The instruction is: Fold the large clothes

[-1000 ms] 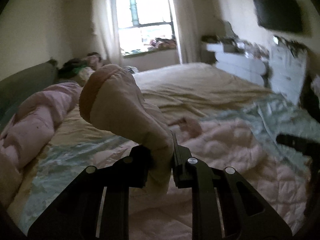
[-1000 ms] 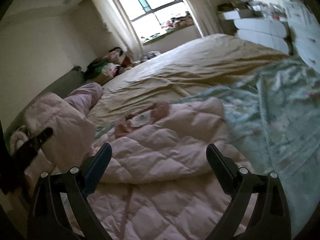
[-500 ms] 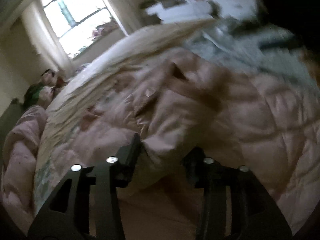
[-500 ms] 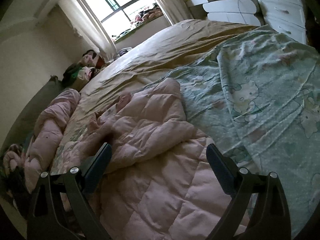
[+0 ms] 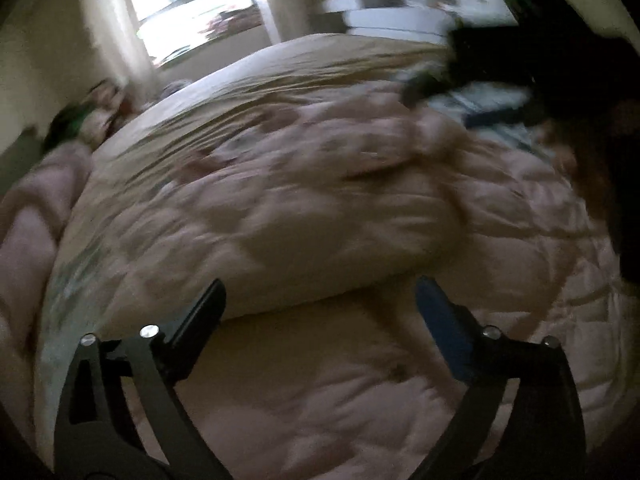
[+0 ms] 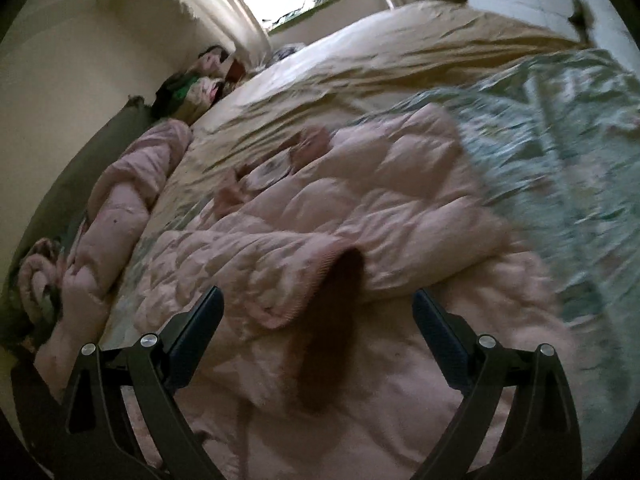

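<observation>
Left gripper [image 5: 318, 300] jaws just opening, now spread wide above pink quilted jacket [image 5: 320, 220], nothing pinched, right gripper [image 6: 316, 310] fingers likewise spread, empty, jacket's ribbed cuff [image 6: 320, 276] between them, jacket on bed [image 6: 400, 52], no legible writing

No readable text, label, brand name, number or sign appears in either wrist view. Both views are blurred, and no lettering can be made out on any surface.
</observation>
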A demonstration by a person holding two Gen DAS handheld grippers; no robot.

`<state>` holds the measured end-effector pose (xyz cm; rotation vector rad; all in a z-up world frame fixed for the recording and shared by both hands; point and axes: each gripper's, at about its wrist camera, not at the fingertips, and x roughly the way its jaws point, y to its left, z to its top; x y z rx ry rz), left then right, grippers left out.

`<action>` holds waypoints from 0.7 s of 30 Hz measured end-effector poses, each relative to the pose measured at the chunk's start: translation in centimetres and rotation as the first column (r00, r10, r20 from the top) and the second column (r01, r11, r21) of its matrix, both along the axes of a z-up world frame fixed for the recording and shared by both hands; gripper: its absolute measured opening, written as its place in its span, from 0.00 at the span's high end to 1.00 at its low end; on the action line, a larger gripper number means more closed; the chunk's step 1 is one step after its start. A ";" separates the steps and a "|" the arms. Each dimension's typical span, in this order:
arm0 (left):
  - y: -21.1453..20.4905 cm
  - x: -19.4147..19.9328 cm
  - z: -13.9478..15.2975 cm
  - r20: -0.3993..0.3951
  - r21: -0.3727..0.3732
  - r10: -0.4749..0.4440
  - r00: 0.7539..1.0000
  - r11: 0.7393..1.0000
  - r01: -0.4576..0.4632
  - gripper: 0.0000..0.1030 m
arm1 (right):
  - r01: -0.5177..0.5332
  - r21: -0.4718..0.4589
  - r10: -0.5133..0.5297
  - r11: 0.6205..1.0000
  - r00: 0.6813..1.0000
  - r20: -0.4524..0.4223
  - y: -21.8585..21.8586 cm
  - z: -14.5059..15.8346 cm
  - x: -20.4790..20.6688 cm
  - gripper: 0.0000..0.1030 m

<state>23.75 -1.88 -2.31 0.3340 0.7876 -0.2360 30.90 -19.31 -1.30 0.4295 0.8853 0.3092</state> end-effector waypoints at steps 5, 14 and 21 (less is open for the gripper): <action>5.0 0.1 1.2 0.012 -0.054 0.139 0.990 0.989 -0.138 0.09 | -0.021 0.014 0.022 1.000 0.998 -0.065 2.4 -1.1 2.6 0.21; 10.2 0.5 1.7 -0.001 -0.124 0.267 0.964 0.956 -0.265 0.09 | -0.051 -0.051 0.050 0.997 0.998 -0.027 5.0 -1.5 5.0 0.64; 12.8 1.6 1.5 -0.026 -0.178 0.322 0.947 0.930 -0.321 0.09 | -0.135 -0.129 0.147 0.982 0.985 0.091 6.4 2.4 5.4 0.91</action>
